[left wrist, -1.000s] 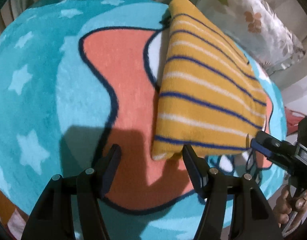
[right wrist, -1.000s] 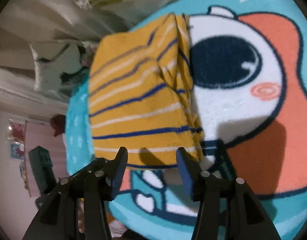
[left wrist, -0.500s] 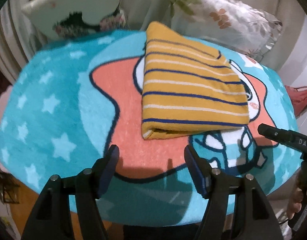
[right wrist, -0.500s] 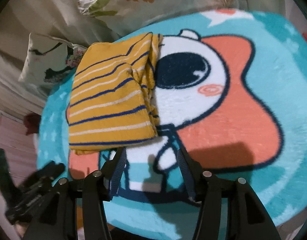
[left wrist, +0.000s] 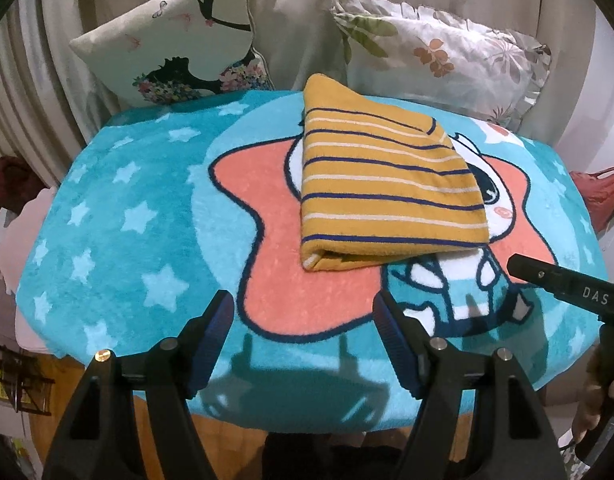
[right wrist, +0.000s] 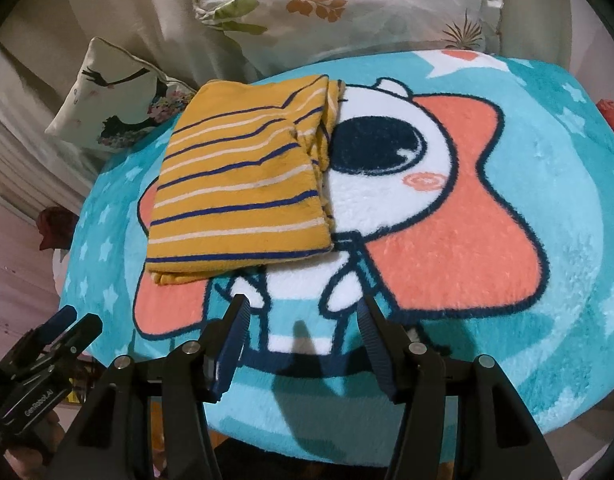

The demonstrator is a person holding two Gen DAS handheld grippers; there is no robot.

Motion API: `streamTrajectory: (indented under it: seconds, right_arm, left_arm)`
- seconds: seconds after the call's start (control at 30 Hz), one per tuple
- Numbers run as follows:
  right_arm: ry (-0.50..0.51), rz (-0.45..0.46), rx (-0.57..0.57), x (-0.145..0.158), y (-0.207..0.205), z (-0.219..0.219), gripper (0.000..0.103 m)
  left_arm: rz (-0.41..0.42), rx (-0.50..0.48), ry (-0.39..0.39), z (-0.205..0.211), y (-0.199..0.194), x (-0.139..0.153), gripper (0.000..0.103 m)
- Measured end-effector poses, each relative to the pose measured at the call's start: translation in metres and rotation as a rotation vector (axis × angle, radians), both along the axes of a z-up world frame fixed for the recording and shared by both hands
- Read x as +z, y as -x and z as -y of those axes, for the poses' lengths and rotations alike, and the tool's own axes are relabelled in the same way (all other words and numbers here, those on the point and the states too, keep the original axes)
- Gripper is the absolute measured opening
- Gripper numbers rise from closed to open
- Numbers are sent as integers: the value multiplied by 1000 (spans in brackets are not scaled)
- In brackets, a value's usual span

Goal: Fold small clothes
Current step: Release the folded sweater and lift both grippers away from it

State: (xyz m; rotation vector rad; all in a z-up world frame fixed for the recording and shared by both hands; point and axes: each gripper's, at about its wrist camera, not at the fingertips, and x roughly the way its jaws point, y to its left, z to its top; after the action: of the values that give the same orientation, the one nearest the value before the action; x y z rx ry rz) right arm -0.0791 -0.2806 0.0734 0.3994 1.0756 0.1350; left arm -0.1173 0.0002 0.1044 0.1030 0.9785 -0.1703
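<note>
My left gripper (left wrist: 303, 312) hangs over the near edge of the rug with its jaws wide and nothing between them; they have just been opening. My right gripper (right wrist: 303, 320) is the same, jaws spread, just opening, empty, its tip also showing at the right of the left view.

Beyond both lies the folded striped garment (left wrist: 387, 192), mustard yellow with navy and white stripes, resting flat on the round cartoon rug (left wrist: 119, 208). Its long axis runs away from me toward the pillows, the stripes crossing it; the thick folded edge faces me, and the layered loose edges sit on its right side, against the character's big dark eye in the right view. It covers part of the orange star and the character's face.

Behind the rug lean a pillow with a dark silhouette figure (left wrist: 175, 40) and a floral pillow (left wrist: 447, 52). Nothing stands between my grippers and the garment.

A second ago both grippers were right at the garment's near edge; now they are clear of it, and far more of the rug shows.
</note>
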Motion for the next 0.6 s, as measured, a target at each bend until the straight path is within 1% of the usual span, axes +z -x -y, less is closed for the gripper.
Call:
streamTrajectory:
  seconds: [0.33, 0.6]
  right_arm:
    - [13, -6, -9, -2, -2, 0, 61]
    - [81, -5, -14, 0, 1, -2, 62]
  left_arm:
    - [16, -4, -9, 11, -3, 1, 71]
    - [44, 11, -16, 12, -2, 3, 72]
